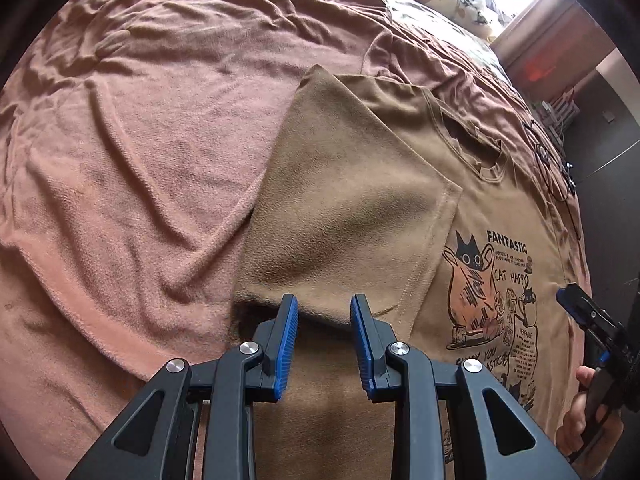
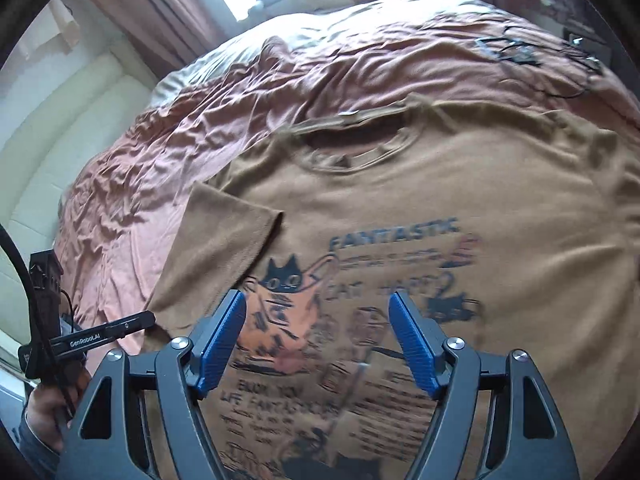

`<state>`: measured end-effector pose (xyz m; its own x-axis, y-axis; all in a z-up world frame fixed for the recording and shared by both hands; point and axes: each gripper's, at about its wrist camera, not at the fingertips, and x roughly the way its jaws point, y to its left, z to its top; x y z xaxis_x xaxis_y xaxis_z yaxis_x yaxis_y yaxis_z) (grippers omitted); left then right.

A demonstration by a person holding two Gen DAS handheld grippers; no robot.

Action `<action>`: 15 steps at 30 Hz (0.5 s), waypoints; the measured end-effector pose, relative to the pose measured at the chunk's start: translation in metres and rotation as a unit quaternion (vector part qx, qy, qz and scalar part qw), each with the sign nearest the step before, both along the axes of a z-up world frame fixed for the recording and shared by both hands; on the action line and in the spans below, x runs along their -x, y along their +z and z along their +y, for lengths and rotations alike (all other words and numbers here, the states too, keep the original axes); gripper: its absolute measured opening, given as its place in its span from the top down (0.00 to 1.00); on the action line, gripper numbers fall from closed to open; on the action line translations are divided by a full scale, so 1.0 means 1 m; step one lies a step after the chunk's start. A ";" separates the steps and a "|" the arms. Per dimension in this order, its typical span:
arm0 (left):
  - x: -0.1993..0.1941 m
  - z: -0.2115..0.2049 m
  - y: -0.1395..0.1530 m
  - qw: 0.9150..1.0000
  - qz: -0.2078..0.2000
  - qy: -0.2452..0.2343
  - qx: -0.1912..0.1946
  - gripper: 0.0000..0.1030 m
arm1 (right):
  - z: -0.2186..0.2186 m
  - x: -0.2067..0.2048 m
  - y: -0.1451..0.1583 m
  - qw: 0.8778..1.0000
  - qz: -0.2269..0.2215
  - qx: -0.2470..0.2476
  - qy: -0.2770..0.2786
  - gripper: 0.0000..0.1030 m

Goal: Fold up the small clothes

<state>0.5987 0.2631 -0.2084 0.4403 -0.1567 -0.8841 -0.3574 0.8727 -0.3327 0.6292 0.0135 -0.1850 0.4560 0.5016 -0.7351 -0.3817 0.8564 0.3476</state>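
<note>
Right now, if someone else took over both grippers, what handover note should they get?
Left gripper: jaws partly apart, nothing pinched, over the folded-in side of the T-shirt.
Right gripper: open, empty, above the cat print.
The brown T-shirt lies face up on the pink blanket.
Done: one sleeve and that side are folded in over the front, the flap's edge reaching the print.
Left: the other side appears unfolded, then the fold across the length.
A black cable lies on the blanket beyond the collar.
</note>
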 end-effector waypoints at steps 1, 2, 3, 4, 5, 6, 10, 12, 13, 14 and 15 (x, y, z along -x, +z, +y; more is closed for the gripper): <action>-0.001 -0.004 -0.001 1.000 0.001 -0.002 0.000 0.72 | -0.008 0.004 0.001 1.000 -0.001 0.000 -0.006 0.23; -0.003 -0.008 -0.002 1.000 0.004 -0.005 -0.001 0.72 | -0.017 0.006 0.002 1.000 -0.002 0.006 -0.015 0.19; -0.004 -0.012 -0.002 1.000 0.005 -0.007 -0.003 0.72 | -0.025 0.012 0.002 0.999 -0.008 0.019 -0.025 0.19; -0.006 -0.017 -0.002 1.000 0.006 -0.010 -0.004 0.70 | -0.033 0.015 0.002 0.999 -0.013 0.033 -0.038 0.19; -0.007 -0.021 -0.001 1.000 0.005 -0.012 -0.004 0.67 | -0.042 0.017 0.003 0.998 -0.014 0.036 -0.048 0.19; -0.009 -0.025 0.000 1.000 0.004 -0.014 -0.003 0.55 | -0.051 0.019 0.003 0.998 -0.012 0.032 -0.057 0.18; -0.015 -0.043 0.011 0.999 -0.019 -0.022 -0.013 0.12 | -0.080 0.026 0.008 0.994 -0.018 0.027 -0.104 0.11; -0.018 -0.051 0.017 0.999 -0.029 -0.026 -0.015 0.11 | -0.098 0.030 0.009 0.992 -0.017 0.011 -0.128 0.11; -0.020 -0.054 0.019 0.999 -0.030 -0.027 -0.013 0.11 | -0.108 0.031 0.008 0.990 -0.016 -0.001 -0.141 0.11; -0.022 -0.058 0.021 0.999 -0.031 -0.028 -0.012 0.11 | -0.121 0.035 0.007 0.987 -0.019 -0.006 -0.159 0.11; -0.024 -0.062 0.023 0.999 -0.032 -0.029 -0.012 0.11 | -0.131 0.037 0.008 0.983 -0.028 0.000 -0.180 0.11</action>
<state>0.6227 0.2016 -0.1859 0.4866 -0.1620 -0.8585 -0.2852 0.8994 -0.3314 0.5918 -0.1179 -0.1772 0.6432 0.3002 -0.7044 -0.0727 0.9397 0.3341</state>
